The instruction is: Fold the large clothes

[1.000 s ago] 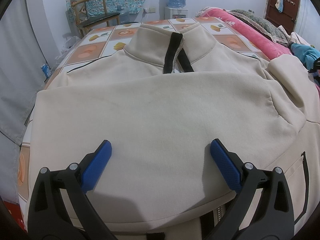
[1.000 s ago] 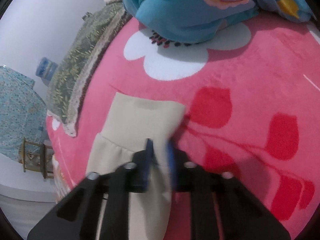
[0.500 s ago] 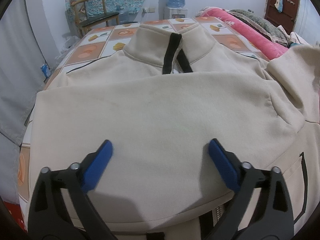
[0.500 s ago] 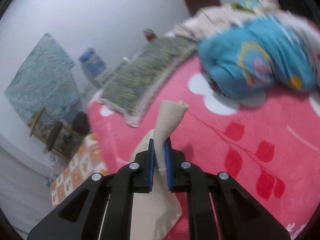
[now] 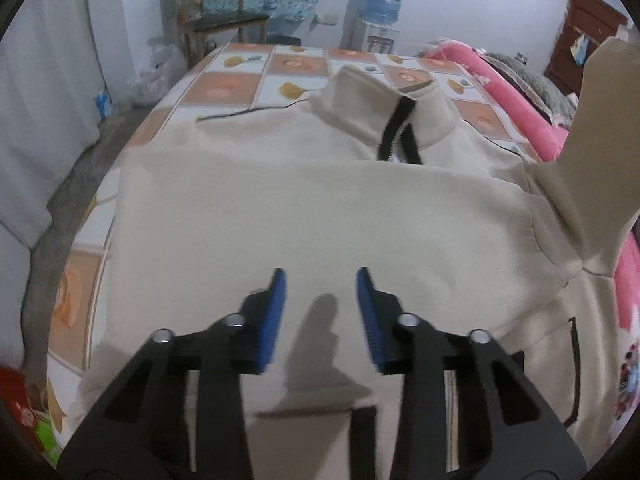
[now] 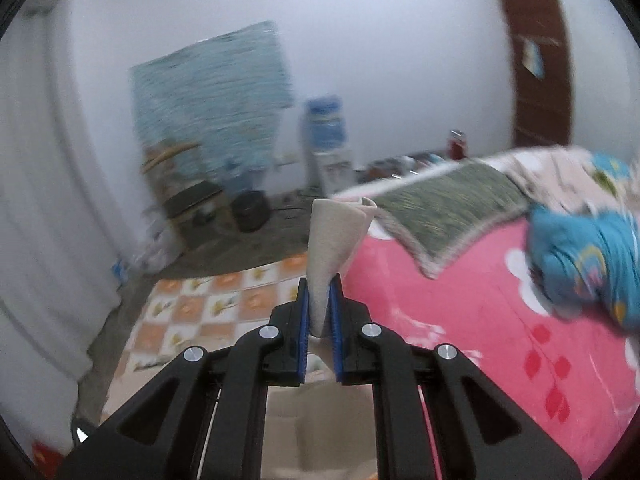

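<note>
A cream zip-neck jacket [image 5: 320, 208] lies spread flat, its collar with black zip tape [image 5: 396, 136] at the far end and one sleeve folded across the chest. My left gripper [image 5: 320, 280] hovers over that folded sleeve; its jaws are closing, with a gap between the blue pads and no fabric in it. In the right wrist view my right gripper [image 6: 319, 280] is shut on the other sleeve's cuff [image 6: 332, 236], which stands up curled between the pads. That lifted sleeve [image 5: 600, 120] rises at the right edge of the left wrist view.
The jacket rests on an orange-and-white checked mat [image 5: 224, 80]. A pink flowered blanket [image 6: 480, 300] lies to the right with a grey-green pillow [image 6: 448, 200] and a blue bundle [image 6: 588, 256]. A wooden chair [image 5: 216, 24] and a water dispenser [image 5: 380, 12] stand by the far wall.
The left jaws have narrowed from wide apart, and the gripper has shifted over the jacket. The right gripper has lifted the cuff off the pink blanket and rolled upright, raising the sleeve.
</note>
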Tool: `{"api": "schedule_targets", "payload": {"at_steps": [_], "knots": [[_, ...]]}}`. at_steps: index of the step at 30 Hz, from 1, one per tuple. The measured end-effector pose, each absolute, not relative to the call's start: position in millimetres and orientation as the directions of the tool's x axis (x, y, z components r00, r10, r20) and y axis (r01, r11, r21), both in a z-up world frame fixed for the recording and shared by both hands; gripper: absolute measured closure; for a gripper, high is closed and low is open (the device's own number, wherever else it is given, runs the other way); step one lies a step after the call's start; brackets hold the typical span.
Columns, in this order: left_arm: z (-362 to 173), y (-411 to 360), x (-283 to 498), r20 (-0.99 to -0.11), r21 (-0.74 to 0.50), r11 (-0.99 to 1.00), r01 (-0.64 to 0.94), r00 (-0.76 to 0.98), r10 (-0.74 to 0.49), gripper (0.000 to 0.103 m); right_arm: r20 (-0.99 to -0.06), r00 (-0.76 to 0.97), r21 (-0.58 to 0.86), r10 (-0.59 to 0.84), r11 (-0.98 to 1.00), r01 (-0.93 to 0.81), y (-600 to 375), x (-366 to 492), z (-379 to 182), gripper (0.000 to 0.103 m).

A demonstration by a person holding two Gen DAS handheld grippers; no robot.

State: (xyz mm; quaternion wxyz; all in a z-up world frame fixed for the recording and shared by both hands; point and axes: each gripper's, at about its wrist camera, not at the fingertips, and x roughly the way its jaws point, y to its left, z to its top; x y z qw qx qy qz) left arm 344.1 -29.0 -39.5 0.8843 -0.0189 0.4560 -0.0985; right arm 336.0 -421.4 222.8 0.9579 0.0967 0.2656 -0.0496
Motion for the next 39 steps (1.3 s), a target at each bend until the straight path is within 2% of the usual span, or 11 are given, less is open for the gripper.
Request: {"api": "schedule_targets", "payload": {"at_steps": [3,8,9,11,12,21,25,32,34,36,39], "knots": [[-38.2,-13.1,336.9,-0.801,-0.163,0.976,0.145,0.557,-0.217,0.086,-0.502,0.865,0.112,0.012,0.992,0.051,-359.1,330.3,226.4,0.093],[-29.0,18.3,317.7,-0.782,-0.217,0.966,0.144,0.567,-0.26,0.087,-0.544,0.822,0.08,0.168,0.986,-0.148,-247.0,319.0,189.0,0.09],[-27.6,25.5,314.3,-0.78,-0.233,0.962,0.143,0.564,-0.273,0.087,-0.574,0.791,0.091,0.212,0.976,-0.195,-231.7,319.8,177.5,0.087],[-26.5,39.2,308.2,-0.779,-0.258,0.956,0.137,0.555,-0.29,0.087,-0.646,0.701,0.151,0.303,0.95,-0.272,-206.4,319.6,145.3,0.054],[-25.3,46.1,304.6,-0.778,-0.272,0.953,0.132,0.553,-0.299,0.087,-0.665,0.674,0.167,0.322,0.944,-0.286,-200.7,316.3,132.0,0.051],[-12.7,81.6,305.6,-0.727,-0.428,0.89,0.155,0.527,-0.441,0.085,-0.718,0.628,0.295,0.298,0.949,-0.113,-294.6,273.3,65.1,0.043],[-19.1,62.6,341.2,-0.712,-0.525,0.837,0.154,0.46,-0.531,0.067,-0.739,0.617,0.329,0.271,0.944,-0.02,-331.0,255.3,32.7,0.038],[-50.2,-11.5,399.1,-0.865,-0.291,0.945,0.152,0.381,-0.327,0.063,-0.765,0.612,0.316,0.201,0.945,0.084,-359.9,240.8,-12.9,0.037],[-51.9,-25.0,397.7,-0.875,-0.243,0.954,0.177,0.384,-0.294,0.084,-0.768,0.616,0.301,0.172,0.947,0.11,-368.6,233.7,-17.5,0.037],[-51.2,-41.4,389.7,-0.875,-0.128,0.964,0.233,0.431,-0.221,0.094,-0.768,0.624,0.291,0.148,0.947,0.133,-377.5,229.4,-20.4,0.037],[-34.9,-49.6,376.1,-0.849,-0.057,0.965,0.256,0.495,-0.182,0.097,-0.767,0.626,0.307,0.142,0.938,0.163,-390.4,228.3,-26.9,0.037]]}}
